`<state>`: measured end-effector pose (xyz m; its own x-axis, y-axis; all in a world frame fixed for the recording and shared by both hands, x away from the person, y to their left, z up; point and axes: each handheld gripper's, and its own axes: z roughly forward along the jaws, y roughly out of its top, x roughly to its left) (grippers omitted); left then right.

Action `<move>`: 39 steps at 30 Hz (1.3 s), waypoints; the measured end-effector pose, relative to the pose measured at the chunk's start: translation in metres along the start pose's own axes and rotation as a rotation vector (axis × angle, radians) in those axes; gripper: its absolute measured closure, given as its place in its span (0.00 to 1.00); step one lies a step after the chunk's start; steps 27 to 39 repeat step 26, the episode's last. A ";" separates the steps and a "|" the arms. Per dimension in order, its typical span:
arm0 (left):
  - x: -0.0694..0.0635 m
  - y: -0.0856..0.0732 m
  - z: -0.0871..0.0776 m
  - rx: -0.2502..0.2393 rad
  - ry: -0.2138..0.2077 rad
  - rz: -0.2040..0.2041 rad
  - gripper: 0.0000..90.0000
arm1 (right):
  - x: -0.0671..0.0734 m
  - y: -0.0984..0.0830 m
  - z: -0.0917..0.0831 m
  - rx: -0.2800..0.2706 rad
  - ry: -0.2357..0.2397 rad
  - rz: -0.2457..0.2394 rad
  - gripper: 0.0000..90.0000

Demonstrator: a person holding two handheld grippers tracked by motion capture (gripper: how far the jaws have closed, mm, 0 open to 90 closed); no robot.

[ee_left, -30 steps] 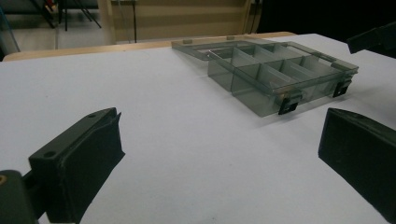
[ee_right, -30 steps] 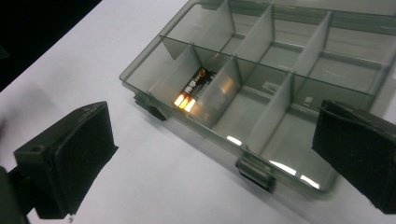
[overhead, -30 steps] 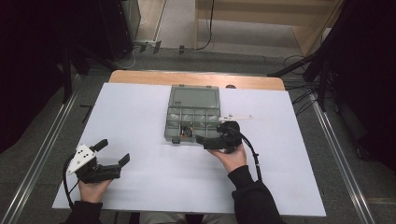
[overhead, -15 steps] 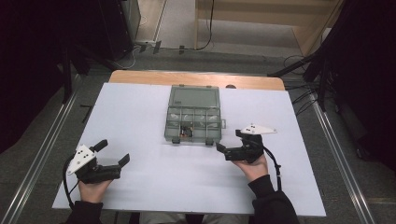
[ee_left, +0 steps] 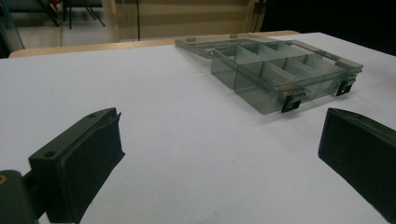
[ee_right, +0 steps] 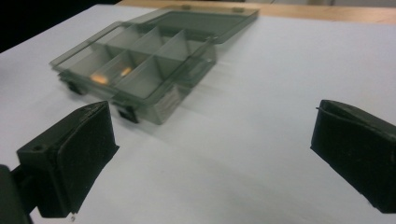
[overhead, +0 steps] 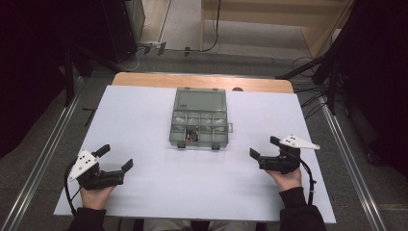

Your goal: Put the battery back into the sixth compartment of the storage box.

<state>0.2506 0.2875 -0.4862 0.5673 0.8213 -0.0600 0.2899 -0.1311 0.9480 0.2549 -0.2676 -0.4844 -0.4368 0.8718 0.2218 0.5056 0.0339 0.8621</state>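
A clear grey compartment box (overhead: 199, 126) lies in the middle of the white table top (overhead: 144, 110), its lid folded back flat behind it. Small orange and dark parts (overhead: 194, 136) sit in one front compartment. My left gripper (overhead: 115, 157) rests near the front left edge, open and holding nothing, well left of the box. The right gripper (overhead: 263, 147) is open and holds nothing, a short way right of the box's front corner. The left gripper view has the box (ee_left: 280, 74) ahead to the right. In the right gripper view, the box (ee_right: 149, 60) lies ahead left with blurred orange parts (ee_right: 100, 77).
The white sheet covers a wooden table whose far edge (overhead: 202, 82) shows behind the box. Metal floor rails (overhead: 43, 159) run along both sides. Cables and dark stands sit on the floor beyond the table.
My right gripper has drawn back from the box's front right corner, moving right and toward me. The left gripper has stayed in place.
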 end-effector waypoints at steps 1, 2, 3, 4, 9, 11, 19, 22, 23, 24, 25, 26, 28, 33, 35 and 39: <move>0.000 0.000 0.000 -0.002 0.001 -0.002 0.00 | -0.002 -0.002 -0.003 -0.020 -0.014 0.001 0.01; 0.000 0.000 -0.001 -0.005 0.005 -0.002 0.00 | -0.004 -0.005 -0.007 -0.038 -0.023 0.001 0.01; 0.001 0.000 -0.001 -0.005 0.010 0.000 0.00 | -0.006 -0.008 -0.010 -0.053 -0.032 -0.002 0.01; 0.001 0.000 -0.001 -0.008 0.011 -0.005 0.00 | -0.008 -0.011 -0.013 -0.059 -0.044 -0.001 0.01; 0.003 -0.001 -0.002 -0.009 0.014 -0.017 0.00 | -0.010 -0.025 -0.025 -0.113 -0.058 -0.024 0.01; 0.003 -0.001 -0.003 -0.009 0.014 -0.015 0.00 | -0.009 -0.033 -0.029 -0.136 -0.079 -0.045 0.01; 0.004 -0.001 -0.002 -0.007 0.008 -0.015 0.00 | -0.007 -0.039 -0.037 -0.199 -0.095 -0.074 0.01; 0.004 -0.001 -0.001 -0.003 0.002 -0.013 0.00 | -0.007 -0.039 -0.038 -0.203 -0.087 -0.075 0.01; 0.004 -0.001 -0.001 0.003 0.002 -0.013 0.00 | -0.007 -0.039 -0.038 -0.204 -0.087 -0.075 0.01; 0.004 -0.001 -0.001 0.003 0.002 -0.013 0.00 | -0.007 -0.039 -0.038 -0.207 -0.086 -0.074 0.01; 0.005 -0.001 -0.001 0.013 0.001 -0.014 0.00 | -0.007 -0.039 -0.038 -0.209 -0.086 -0.071 0.01; 0.005 -0.001 -0.001 0.013 0.001 -0.014 0.00 | -0.007 -0.039 -0.037 -0.209 -0.085 -0.071 0.01; 0.005 -0.001 -0.001 0.013 0.001 -0.014 0.00 | -0.007 -0.039 -0.037 -0.209 -0.085 -0.071 0.01; 0.005 -0.001 -0.001 0.013 0.001 -0.014 0.00 | -0.007 -0.039 -0.037 -0.209 -0.085 -0.071 0.01; 0.005 -0.001 -0.001 0.013 0.001 -0.014 0.00 | -0.007 -0.039 -0.037 -0.209 -0.085 -0.071 0.01; 0.005 -0.001 -0.001 0.013 0.001 -0.014 0.00 | -0.007 -0.039 -0.037 -0.209 -0.085 -0.071 0.01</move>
